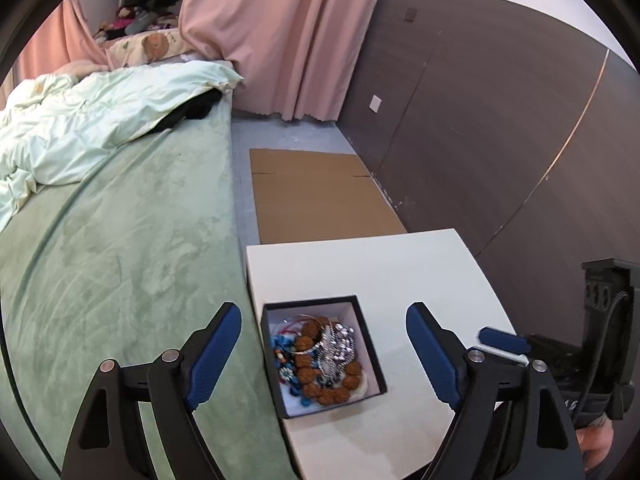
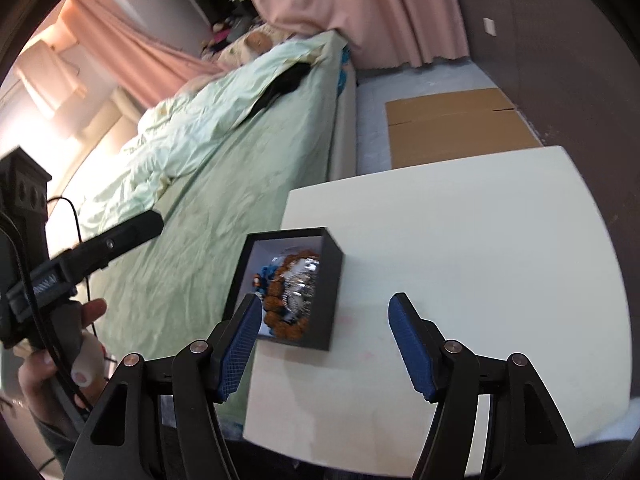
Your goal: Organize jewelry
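Looking down through the left wrist view: left gripper spread wide, nothing pinched, blue pads apart at either side of a black box. Box open-topped, white-lined, sitting on the near left part of a white table, close to the table's left edge. Inside the box, a heap of jewelry: a brown bead bracelet ringing a silver sparkly chain, small blue pieces at 9 o'clock of the pile. At 3 o'clock of the frame, the right gripper poking in over the table's right edge, one blue finger visible. At 9 o'clock, a green bed with a pale crumpled quilt; at 12 o'clock, pink curtains and flat cardboard on the floor beyond the table. Moving to the right wrist view: right gripper also spread, gripping nothing, left pad overlapping the near corner of the box, right pad over bare tabletop. Box tilted in this view, near the table's left edge, jewelry still heaped inside, blurred. At 9 o'clock, the left gripper as a dark bar over the bed, held by a hand at 8 o'clock. Cardboard at 1 o'clock, curtains at 12.
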`<state>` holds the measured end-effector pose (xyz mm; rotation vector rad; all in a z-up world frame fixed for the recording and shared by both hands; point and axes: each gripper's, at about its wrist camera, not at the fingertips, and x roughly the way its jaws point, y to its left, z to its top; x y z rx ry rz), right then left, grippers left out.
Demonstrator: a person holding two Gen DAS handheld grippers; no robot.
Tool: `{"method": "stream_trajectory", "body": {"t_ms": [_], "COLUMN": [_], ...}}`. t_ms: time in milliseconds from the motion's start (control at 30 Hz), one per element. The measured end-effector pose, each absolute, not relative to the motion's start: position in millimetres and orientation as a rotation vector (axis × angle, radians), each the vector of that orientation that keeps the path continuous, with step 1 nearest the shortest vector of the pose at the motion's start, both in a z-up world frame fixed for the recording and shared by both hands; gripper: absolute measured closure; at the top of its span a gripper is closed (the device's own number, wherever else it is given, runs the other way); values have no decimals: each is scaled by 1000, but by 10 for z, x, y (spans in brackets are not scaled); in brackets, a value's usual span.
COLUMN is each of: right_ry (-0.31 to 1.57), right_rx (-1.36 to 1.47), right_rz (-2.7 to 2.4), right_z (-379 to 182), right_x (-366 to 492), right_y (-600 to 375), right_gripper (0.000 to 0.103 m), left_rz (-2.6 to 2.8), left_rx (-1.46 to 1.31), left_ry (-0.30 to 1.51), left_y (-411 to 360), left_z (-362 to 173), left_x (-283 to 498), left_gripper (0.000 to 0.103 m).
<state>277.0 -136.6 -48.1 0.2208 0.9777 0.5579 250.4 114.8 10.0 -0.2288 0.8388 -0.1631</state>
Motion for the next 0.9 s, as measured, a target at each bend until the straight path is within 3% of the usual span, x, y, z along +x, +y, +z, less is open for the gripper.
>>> {"method": "stream_trajectory", "body": {"t_ms": [67,133,200,900], "right_ry": [960,951,939,857], "right_rx": [227,240,242,228], "right_rz": [538,533,522,436], "right_z": [-451,-431,-411,-200], "right_x": [2707,2661,2618,1917], "right_y": [-1508,-1624,-1710,-2445], "right_gripper": [34,18,14,13], "left_rz": [-164,-158,-175,-181], "left_rx": [-243,-233,-220,-171], "left_ry": [821,814,801,743], "left_y": [1096,1010,924,159], "left_z": [150,210,263,477], "left_x": [2466,2418,2360,1352], "left_gripper": [15,2,0,0]}}
